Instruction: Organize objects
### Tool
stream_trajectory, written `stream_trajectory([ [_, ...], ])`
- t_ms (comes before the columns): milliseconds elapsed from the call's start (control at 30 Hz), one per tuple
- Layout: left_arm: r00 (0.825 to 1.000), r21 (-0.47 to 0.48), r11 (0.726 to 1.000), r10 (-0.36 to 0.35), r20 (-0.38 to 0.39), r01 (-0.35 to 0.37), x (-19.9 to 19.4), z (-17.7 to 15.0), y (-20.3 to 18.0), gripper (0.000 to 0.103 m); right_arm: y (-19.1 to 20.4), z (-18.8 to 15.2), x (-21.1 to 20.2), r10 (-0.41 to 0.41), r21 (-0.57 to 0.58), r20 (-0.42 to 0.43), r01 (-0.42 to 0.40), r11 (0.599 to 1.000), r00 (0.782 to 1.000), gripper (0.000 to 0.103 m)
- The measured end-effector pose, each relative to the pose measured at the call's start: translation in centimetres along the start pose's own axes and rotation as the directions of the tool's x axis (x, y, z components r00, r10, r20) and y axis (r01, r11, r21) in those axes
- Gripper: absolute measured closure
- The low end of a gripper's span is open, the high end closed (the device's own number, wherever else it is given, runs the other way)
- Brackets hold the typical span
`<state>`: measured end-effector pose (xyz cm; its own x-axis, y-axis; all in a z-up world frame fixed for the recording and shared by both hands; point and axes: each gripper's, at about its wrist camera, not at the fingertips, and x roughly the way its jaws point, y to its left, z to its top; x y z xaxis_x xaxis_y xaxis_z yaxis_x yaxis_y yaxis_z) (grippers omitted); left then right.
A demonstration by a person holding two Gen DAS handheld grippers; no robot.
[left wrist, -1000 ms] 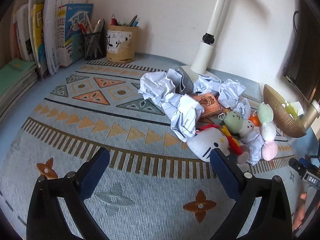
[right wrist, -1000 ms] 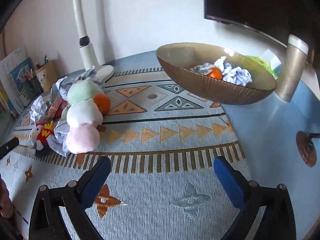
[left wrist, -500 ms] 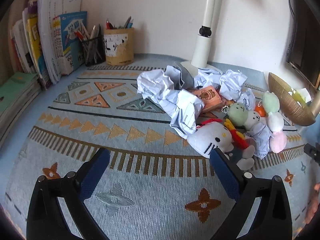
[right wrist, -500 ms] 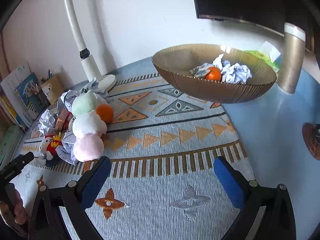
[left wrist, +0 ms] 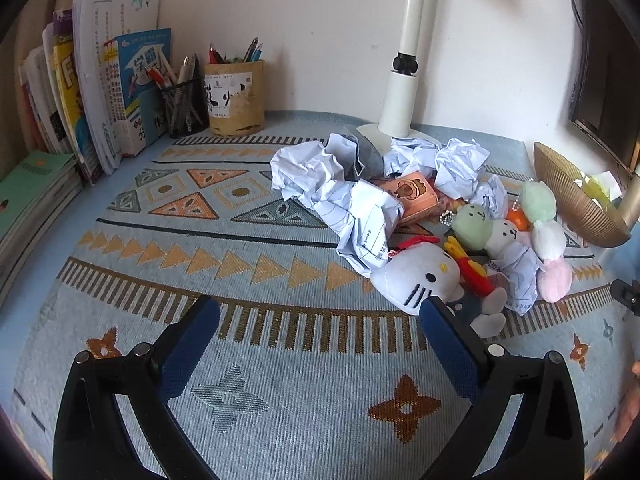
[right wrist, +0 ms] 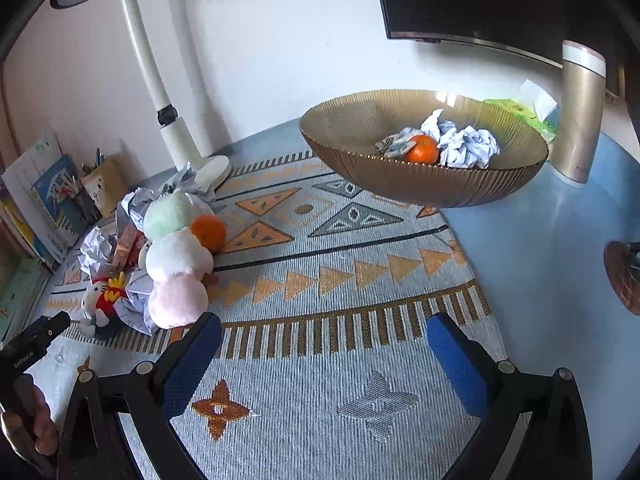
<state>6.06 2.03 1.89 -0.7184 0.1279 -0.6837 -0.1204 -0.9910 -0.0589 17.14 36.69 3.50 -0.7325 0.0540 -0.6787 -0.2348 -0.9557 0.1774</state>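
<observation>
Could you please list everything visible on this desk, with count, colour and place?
Mat: one, blue-grey with orange pattern, covering the desk.
Paper balls: several, white, piled mid-mat; more in the bowl.
Bowl: one, gold, far right.
Oranges: two, one in the bowl, one beside the plush.
Cat plush: one, white, front of the pile.
Round plush string: one, green, white, pink, right of the pile.
Small box: one, orange, among the paper.
Lamp: one, white, rear.
Pen holders: two, tan and black, rear left.
Books: several, left edge.
Flask: one, gold, behind the bowl.
Left tongs: open, empty.
Right tongs: open, empty.
</observation>
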Motion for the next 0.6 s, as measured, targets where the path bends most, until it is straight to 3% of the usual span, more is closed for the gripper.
stream_trajectory([
  [600,0.998,-0.011,0.999,-0.044,0.044,0.044,-0.8,-0.2,0.3,0.003,1.2,-0.3,0.7,-0.064,-0.054,-0.030,0.062,0.997,0.998,0.000],
])
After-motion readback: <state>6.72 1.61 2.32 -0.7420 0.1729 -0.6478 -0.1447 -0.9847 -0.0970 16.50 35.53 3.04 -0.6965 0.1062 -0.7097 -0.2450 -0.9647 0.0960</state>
